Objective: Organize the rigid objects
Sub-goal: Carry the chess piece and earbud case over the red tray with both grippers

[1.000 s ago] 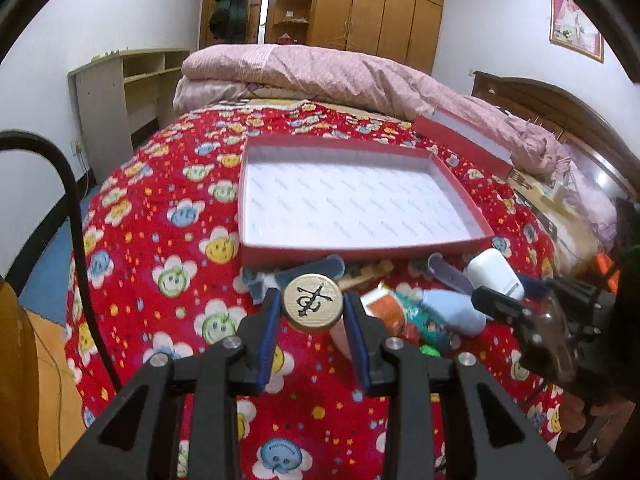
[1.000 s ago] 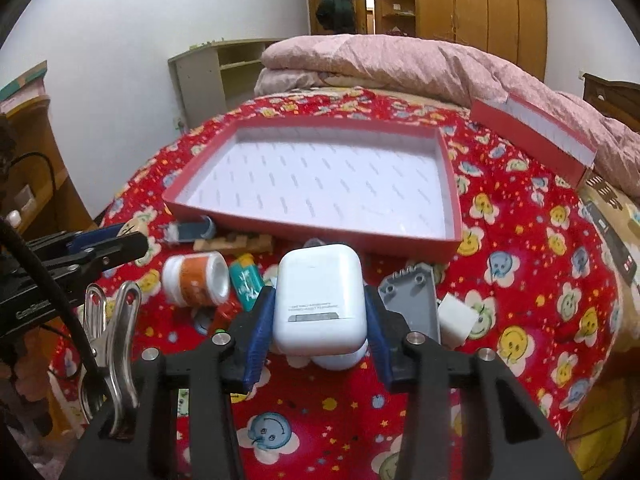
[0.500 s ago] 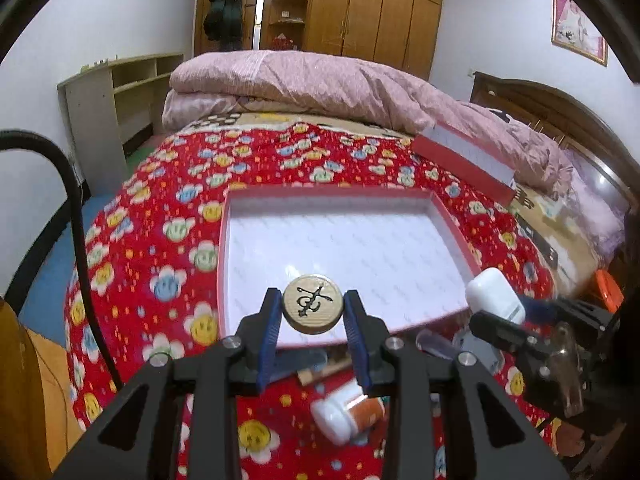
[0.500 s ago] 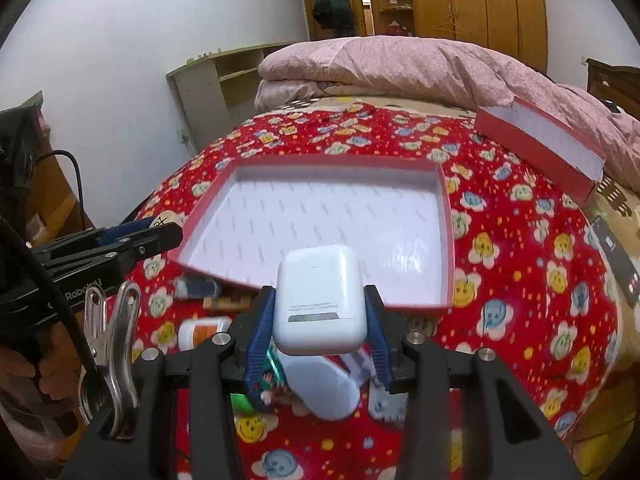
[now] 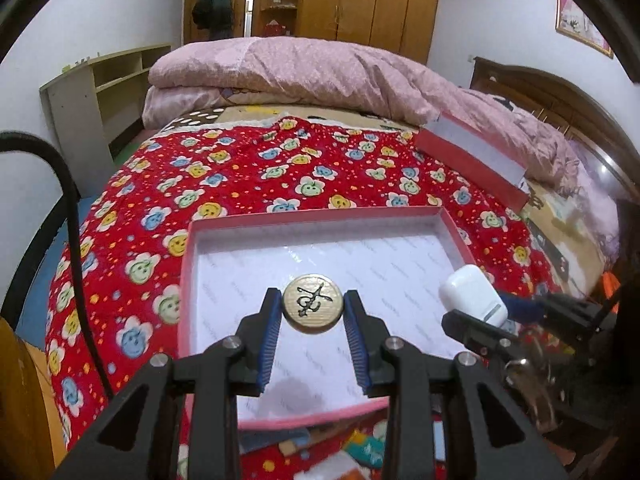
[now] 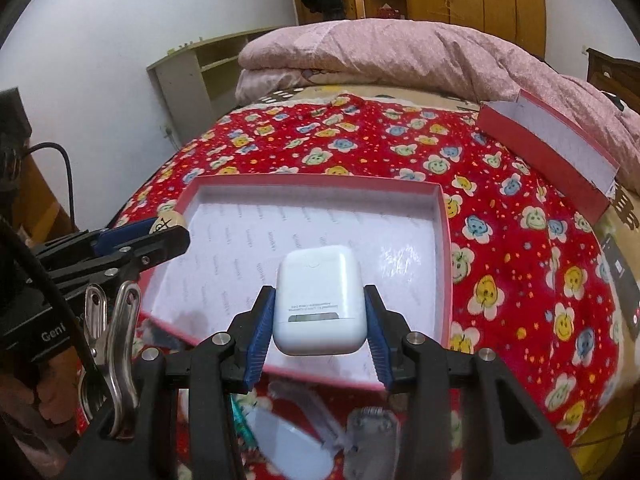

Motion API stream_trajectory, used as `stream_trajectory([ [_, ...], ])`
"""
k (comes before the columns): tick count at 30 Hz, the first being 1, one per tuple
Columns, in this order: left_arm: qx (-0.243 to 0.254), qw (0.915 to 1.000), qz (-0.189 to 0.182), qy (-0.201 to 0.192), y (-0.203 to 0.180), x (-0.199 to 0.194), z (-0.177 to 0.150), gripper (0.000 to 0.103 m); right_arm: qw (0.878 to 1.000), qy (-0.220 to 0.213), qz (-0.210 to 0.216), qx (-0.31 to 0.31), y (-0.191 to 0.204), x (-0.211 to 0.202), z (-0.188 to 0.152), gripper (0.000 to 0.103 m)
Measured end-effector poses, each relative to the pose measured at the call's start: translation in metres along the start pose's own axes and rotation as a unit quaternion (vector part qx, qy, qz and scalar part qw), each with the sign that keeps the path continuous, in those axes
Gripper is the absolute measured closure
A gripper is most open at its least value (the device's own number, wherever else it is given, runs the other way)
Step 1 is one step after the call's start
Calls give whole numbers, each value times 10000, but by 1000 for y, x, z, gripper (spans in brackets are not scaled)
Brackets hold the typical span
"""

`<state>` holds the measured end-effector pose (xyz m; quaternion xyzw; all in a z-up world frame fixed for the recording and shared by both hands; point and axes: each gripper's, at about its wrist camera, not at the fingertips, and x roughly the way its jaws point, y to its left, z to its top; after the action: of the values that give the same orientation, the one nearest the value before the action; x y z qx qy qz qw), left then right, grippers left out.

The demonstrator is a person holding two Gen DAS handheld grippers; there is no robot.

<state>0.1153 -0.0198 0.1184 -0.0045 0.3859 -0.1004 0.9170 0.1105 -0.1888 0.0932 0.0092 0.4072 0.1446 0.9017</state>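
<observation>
My left gripper [image 5: 313, 308] is shut on a round wooden chess piece [image 5: 313, 303] with a black character and holds it above the open red box [image 5: 320, 216] with a white lining. My right gripper [image 6: 319, 312] is shut on a white earbud case [image 6: 318, 298] above the same box [image 6: 316, 181], near its front edge. The right gripper and case also show at the right of the left wrist view [image 5: 472, 300]. The left gripper shows at the left of the right wrist view [image 6: 152, 236].
The box lies on a red flower-patterned bedspread [image 5: 248, 172]. Several small items lie in front of the box [image 6: 296, 440]. The red box lid [image 6: 552, 148] leans at the back right. A pink duvet [image 5: 304, 68] is piled behind. A shelf [image 5: 100, 92] stands at the left.
Both grippers have risen and moved forward from the pile of small items to above the box, each still holding its object.
</observation>
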Motion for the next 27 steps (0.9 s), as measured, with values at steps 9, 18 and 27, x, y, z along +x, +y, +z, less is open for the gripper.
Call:
stream_trajectory([
  [9,-92,9993,217,277,5,51,5,70,9999,169,-20,4,-7,38,10,59],
  [18,-185,9981,372,456,15,88,8,70,9995,315,-21,87,-17,68,15,59],
  [27,13,9977,570,353,13,101,9,70,9993,307,-210,-25,-18,85,18,59],
])
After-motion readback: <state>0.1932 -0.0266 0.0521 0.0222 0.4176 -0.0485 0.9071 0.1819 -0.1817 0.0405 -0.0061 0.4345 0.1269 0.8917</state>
